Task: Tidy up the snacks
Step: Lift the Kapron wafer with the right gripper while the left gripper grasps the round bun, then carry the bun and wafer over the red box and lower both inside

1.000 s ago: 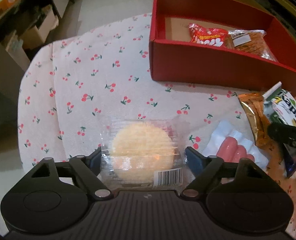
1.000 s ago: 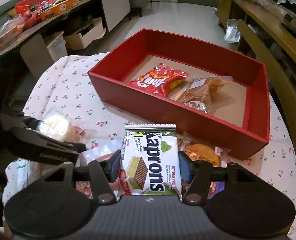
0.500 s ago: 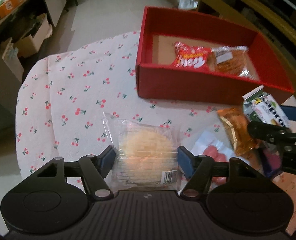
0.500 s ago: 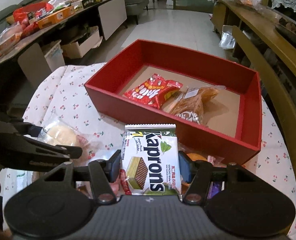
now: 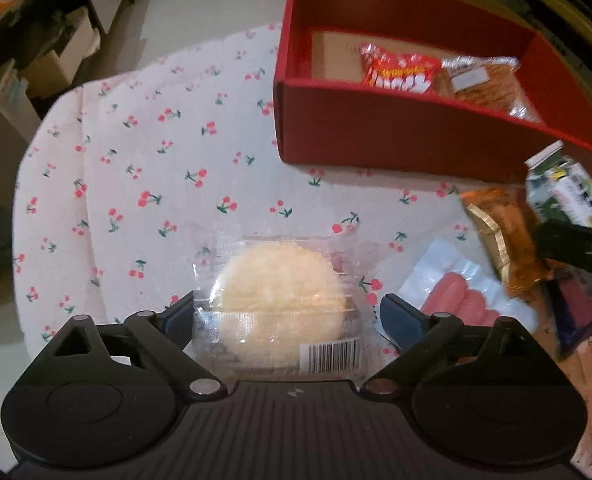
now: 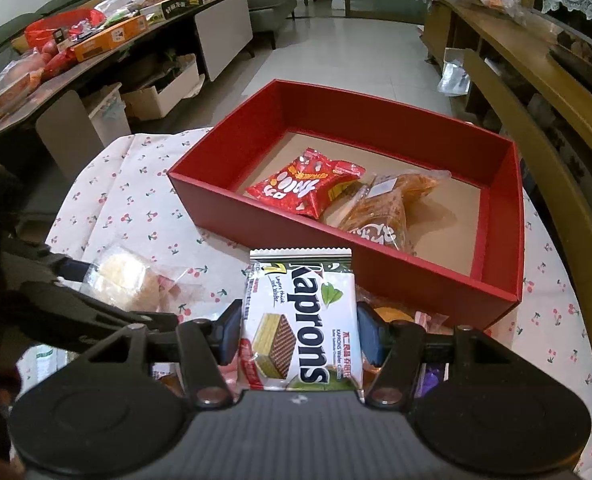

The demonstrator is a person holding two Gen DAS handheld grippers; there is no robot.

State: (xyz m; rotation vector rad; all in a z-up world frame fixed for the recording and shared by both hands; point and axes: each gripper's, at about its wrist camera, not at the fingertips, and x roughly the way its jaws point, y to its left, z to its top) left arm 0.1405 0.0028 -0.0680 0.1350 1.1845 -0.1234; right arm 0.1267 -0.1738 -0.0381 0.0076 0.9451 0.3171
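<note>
- Left wrist view: the left claw point(image 5: 287, 314) was opening, its pads drawn off the cake pack point(image 5: 277, 306), which lay on the counter point(image 5: 143, 168) between them; the right pad stood clear, the left just beside the wrap.
- The box point(image 5: 396, 136) lay ahead and to the right of that claw, its long axis running left to right.
- The right claw point(image 6: 299, 334) was clamped on the wafer pack point(image 6: 302, 320), nearer the box point(image 6: 255, 216).
- "Kaprons" was legible; the cake pack's barcode could not be read.
</note>
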